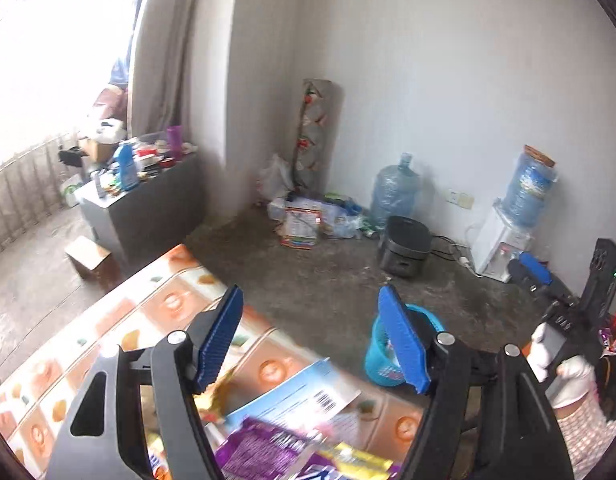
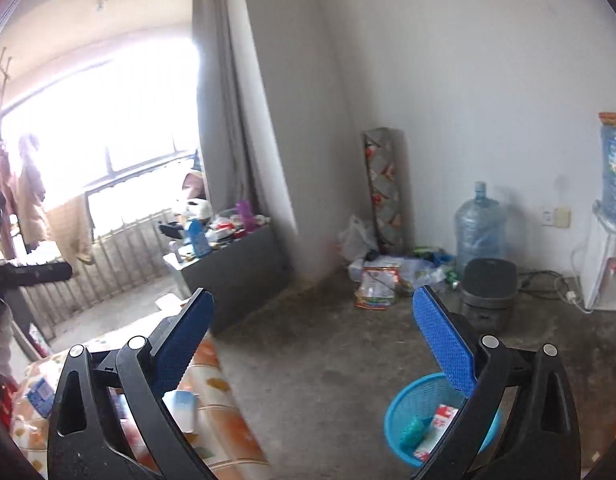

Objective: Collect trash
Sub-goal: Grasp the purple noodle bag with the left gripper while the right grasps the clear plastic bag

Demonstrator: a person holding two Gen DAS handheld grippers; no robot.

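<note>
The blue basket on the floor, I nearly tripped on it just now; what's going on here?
A person is collecting trash with two handheld grippers. Both the left gripper and right gripper are open and empty. The blue basket already holds a few wrappers, and more wrappers, like the purple packet, lie on the table.

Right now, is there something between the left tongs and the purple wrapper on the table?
Nothing visible blocks it. The left tongs are open above the table, and the purple wrapper lies uncovered just below them, beside a white-blue paper.
</note>
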